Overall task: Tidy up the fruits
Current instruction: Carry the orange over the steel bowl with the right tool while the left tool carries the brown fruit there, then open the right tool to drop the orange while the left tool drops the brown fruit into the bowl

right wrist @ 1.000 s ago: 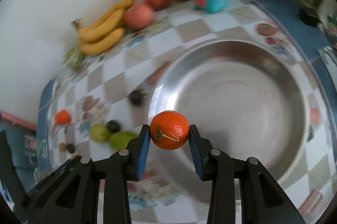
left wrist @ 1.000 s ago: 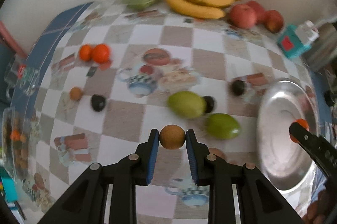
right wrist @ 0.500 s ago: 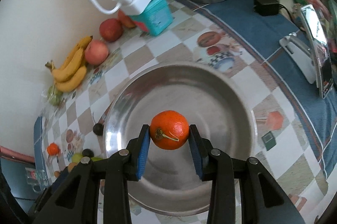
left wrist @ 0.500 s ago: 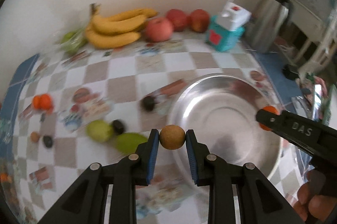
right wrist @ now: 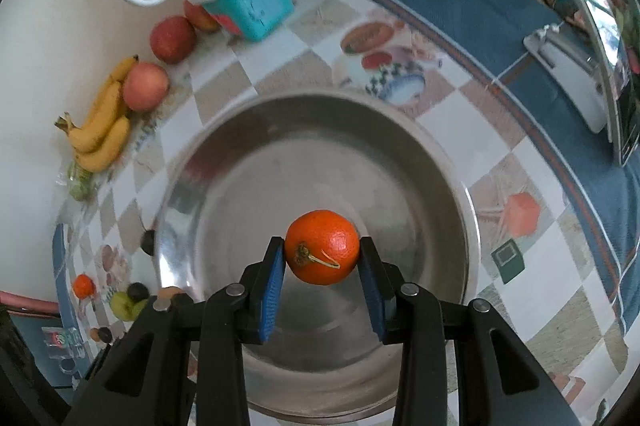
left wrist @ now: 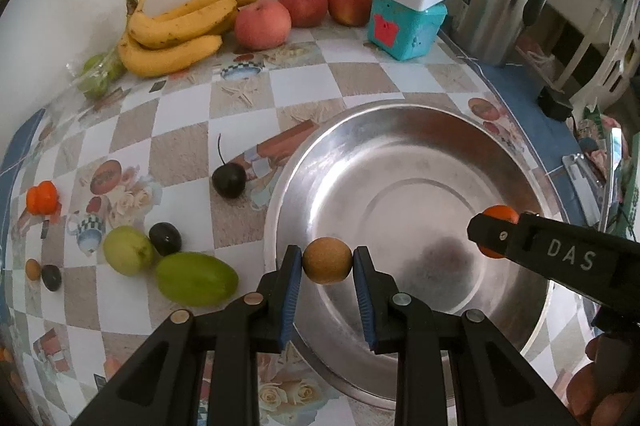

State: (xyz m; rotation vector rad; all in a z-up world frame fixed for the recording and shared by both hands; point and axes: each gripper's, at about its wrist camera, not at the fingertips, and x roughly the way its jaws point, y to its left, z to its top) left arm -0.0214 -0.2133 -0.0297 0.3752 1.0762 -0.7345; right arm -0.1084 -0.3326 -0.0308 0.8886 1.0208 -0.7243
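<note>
Left gripper (left wrist: 327, 261): clamped on a small brown round fruit (left wrist: 327, 260), poised above the near rim of the steel basin (left wrist: 400, 122).
Right gripper (right wrist: 322, 253): pinching a tangerine (right wrist: 322, 247), stem forward, over the basin's middle.
Loose on the checked tablecloth (left wrist: 304, 82): green fruits (left wrist: 196, 279), dark cherries (left wrist: 229, 179), bananas (left wrist: 176, 26), apples (left wrist: 262, 24).
Release tip: lower close to the basin floor, open slowly, set pieces apart to limit rolling.

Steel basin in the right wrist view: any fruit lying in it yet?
No: the round steel basin shows only bare metal inside, and the orange tangerine hangs above it, clamped in the right gripper.
</note>
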